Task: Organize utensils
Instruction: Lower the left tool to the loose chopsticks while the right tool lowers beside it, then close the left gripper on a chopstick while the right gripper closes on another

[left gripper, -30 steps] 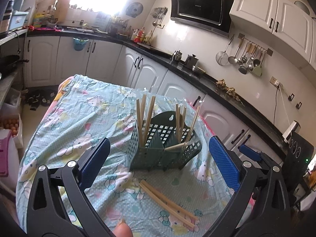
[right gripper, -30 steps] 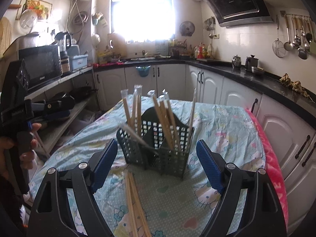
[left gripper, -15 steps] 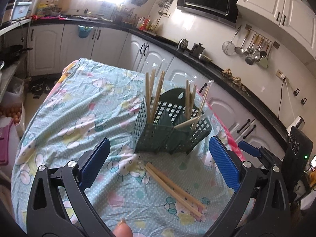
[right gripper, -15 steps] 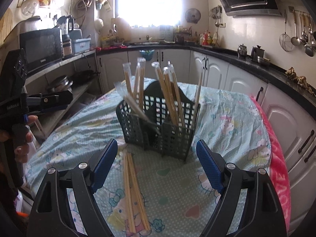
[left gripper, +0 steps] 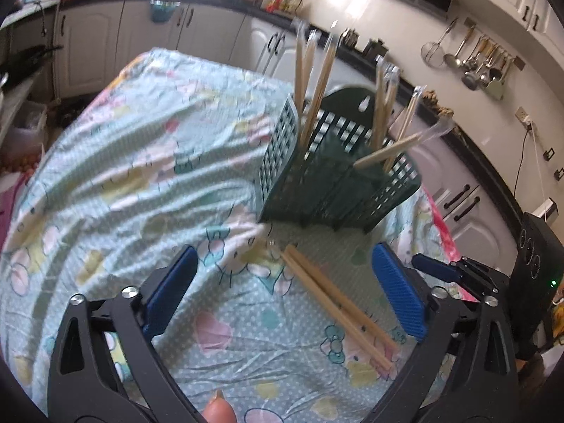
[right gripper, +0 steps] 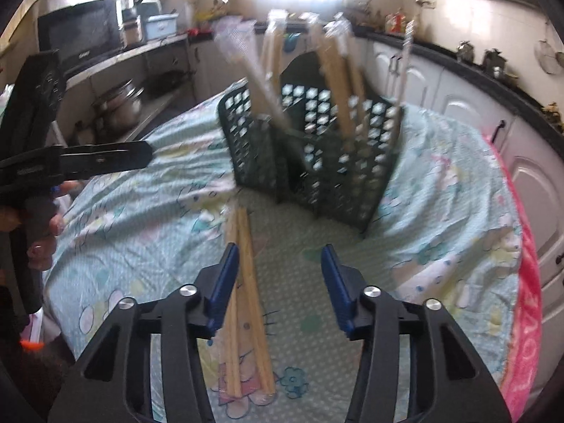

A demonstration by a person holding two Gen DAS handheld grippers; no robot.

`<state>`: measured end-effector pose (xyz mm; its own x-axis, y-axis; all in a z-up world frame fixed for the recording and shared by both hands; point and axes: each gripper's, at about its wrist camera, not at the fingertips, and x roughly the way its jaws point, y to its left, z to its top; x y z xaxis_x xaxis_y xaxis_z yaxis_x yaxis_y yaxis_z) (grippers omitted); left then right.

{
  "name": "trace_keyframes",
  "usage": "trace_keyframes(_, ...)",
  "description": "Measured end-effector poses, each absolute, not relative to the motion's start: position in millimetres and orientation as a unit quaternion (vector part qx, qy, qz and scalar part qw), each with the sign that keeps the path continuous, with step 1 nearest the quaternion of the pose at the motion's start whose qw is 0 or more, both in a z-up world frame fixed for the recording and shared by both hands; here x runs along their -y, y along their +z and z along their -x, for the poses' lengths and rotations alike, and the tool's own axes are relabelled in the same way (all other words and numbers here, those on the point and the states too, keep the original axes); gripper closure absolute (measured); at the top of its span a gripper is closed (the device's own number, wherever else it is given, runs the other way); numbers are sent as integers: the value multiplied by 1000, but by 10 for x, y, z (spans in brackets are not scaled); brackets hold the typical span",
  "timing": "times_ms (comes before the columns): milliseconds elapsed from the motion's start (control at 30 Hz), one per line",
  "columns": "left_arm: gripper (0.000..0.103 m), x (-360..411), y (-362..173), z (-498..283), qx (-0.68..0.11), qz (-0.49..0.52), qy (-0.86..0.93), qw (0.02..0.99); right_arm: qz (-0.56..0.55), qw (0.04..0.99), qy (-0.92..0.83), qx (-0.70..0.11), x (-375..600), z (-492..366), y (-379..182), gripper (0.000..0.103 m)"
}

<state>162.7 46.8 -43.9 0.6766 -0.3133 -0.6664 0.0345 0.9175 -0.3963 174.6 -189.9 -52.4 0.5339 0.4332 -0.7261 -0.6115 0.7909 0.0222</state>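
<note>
A dark green slotted utensil basket (left gripper: 335,183) (right gripper: 317,155) stands on the table with several wrapped wooden chopsticks upright in its compartments. In front of it lies a loose bundle of wrapped chopsticks (left gripper: 335,303) (right gripper: 246,303) on the cloth. My left gripper (left gripper: 282,296) hovers low over that bundle, its jaws wide and closing, touching nothing. My right gripper (right gripper: 278,282) is also low, its jaws closing; the bundle runs just inside its left pad (right gripper: 222,282), with no grip visible. The left gripper's handle (right gripper: 42,162) and a hand show at the right wrist view's left edge.
The table wears a pale blue cartoon-print cloth (left gripper: 141,176) with a pink edge (right gripper: 525,282). White cabinets and a dark counter run behind. A microwave (right gripper: 81,35) and pots (right gripper: 120,105) stand on shelves at the left. Ladles (left gripper: 476,60) hang on the wall.
Both grippers have come down toward the table and tipped more downward; basket and loose chopsticks look larger. The right jaws have narrowed a lot, the left ones slightly.
</note>
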Motion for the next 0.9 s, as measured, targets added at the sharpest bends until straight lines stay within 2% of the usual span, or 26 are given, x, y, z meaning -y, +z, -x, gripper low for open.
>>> trace_keyframes(200, 50, -445, -705, -1782, -430, 205, -109, 873, 136, 842, 323, -410, 1664, -1801, -772, 69)
trace_keyframes(400, 67, -365, -886, -1918, -459, 217, -124, 853, 165, 829, 321, -427, 1515, -1881, -953, 73)
trace_keyframes(900, 68, -255, -1113, -2286, -498, 230, -128, 826, 157, 821, 311, -453, 1394, -2248, -1105, 73)
